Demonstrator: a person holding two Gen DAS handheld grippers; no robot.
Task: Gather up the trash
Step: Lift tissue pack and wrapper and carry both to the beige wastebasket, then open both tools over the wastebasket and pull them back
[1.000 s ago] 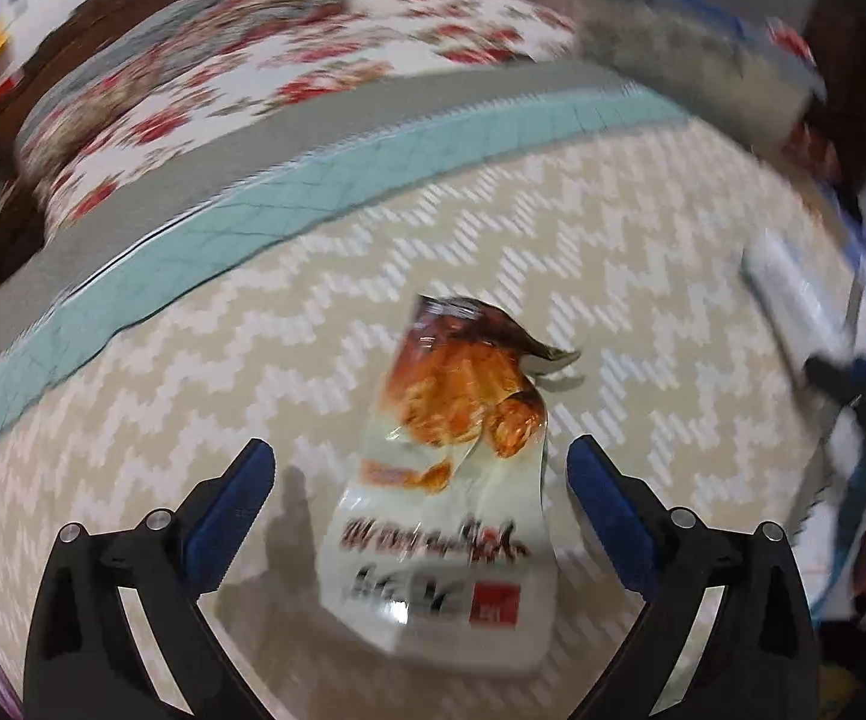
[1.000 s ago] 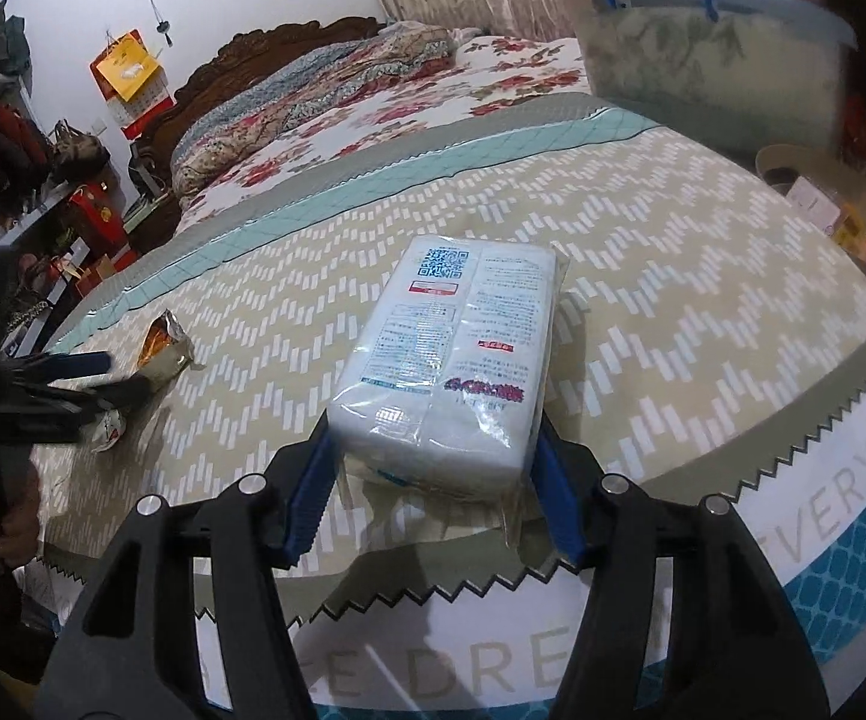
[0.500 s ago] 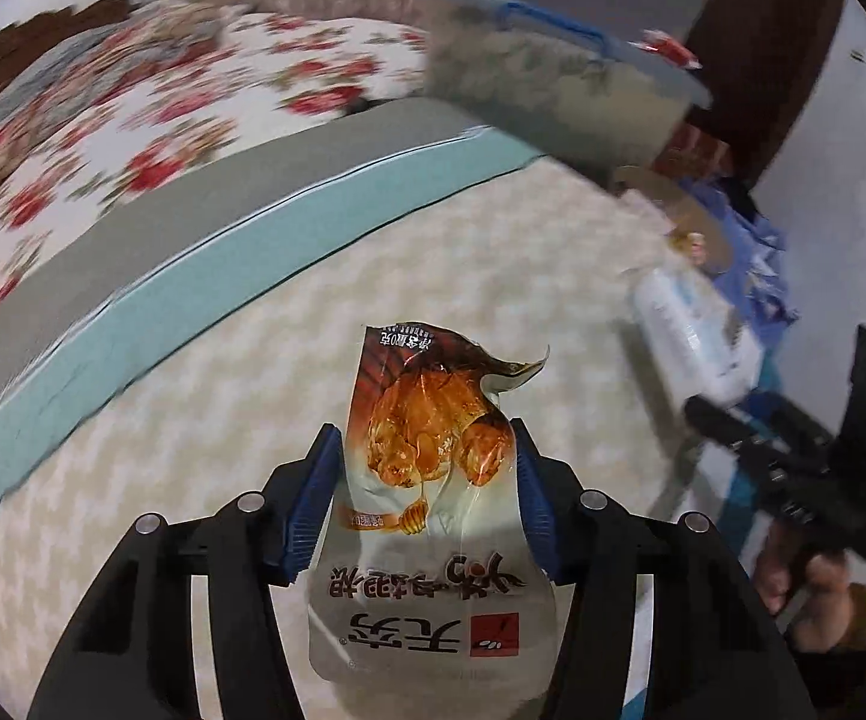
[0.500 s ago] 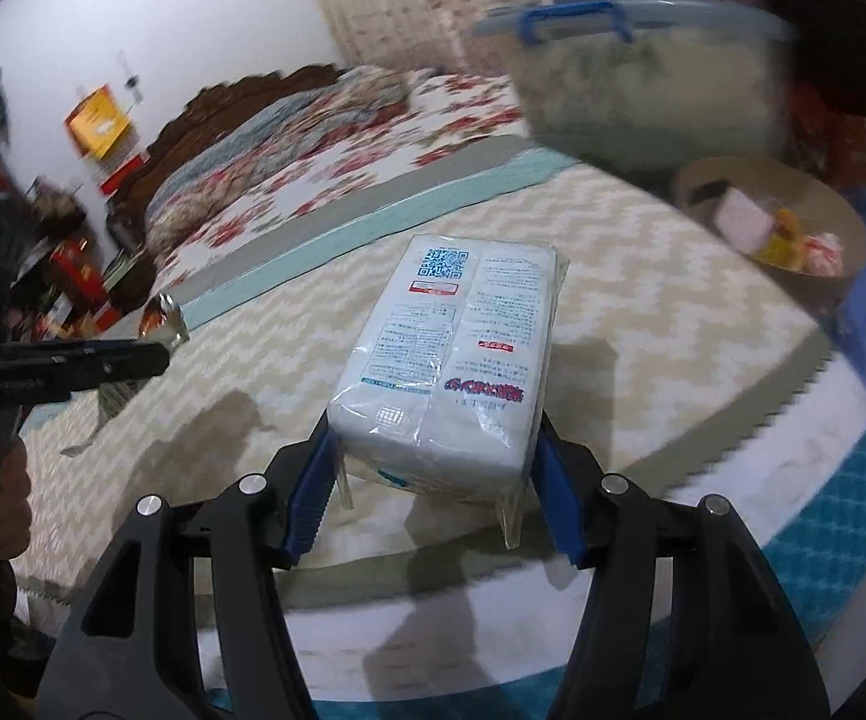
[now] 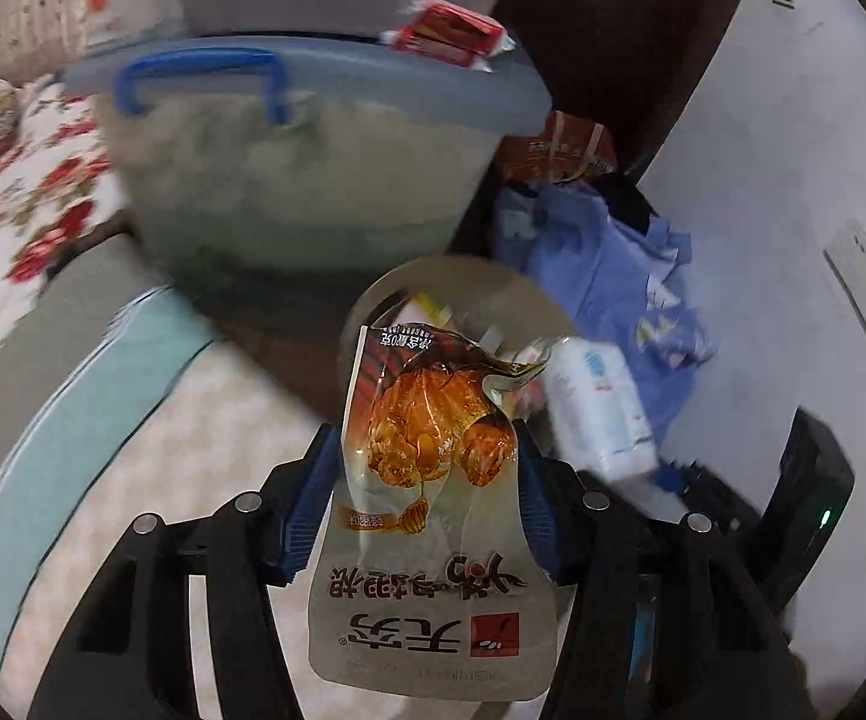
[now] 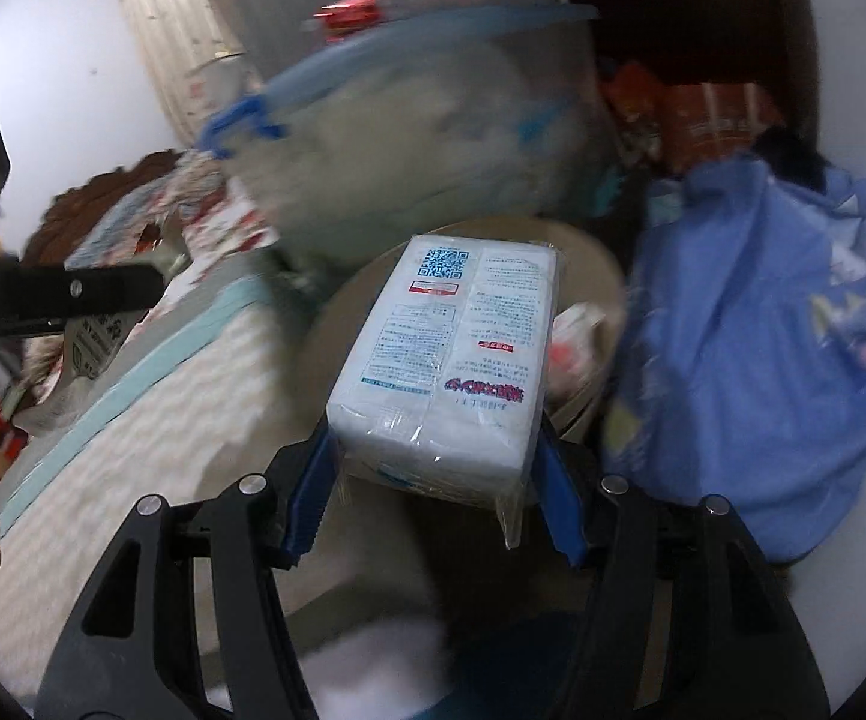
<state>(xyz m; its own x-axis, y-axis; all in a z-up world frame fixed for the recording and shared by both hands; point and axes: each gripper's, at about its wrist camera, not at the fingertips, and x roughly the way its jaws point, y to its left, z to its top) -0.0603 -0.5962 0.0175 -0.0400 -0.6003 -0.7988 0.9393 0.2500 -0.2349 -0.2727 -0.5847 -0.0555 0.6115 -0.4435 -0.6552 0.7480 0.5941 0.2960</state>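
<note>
My left gripper (image 5: pixel 426 510) is shut on an empty snack wrapper (image 5: pixel 433 480) with an orange chicken picture, held up in the air in front of a round beige bin (image 5: pixel 469 282) past the bed's edge. My right gripper (image 6: pixel 439 492) is shut on a white tissue pack (image 6: pixel 451 360) with a QR code, held just before the same bin (image 6: pixel 589 264). The tissue pack also shows in the left wrist view (image 5: pixel 601 408), and the left gripper with the wrapper shows at the left of the right wrist view (image 6: pixel 72 300).
A clear storage box with a blue handle (image 5: pixel 312 150) stands behind the bin. A heap of blue cloth (image 6: pixel 763 330) lies right of it, against a white wall (image 5: pixel 793 180). The zigzag bed cover (image 5: pixel 162 480) lies at lower left.
Both grippers have swung right, off the bed cover and toward the beige bin, each carrying its item. The left gripper closed on the wrapper and lifted it a second ago.
</note>
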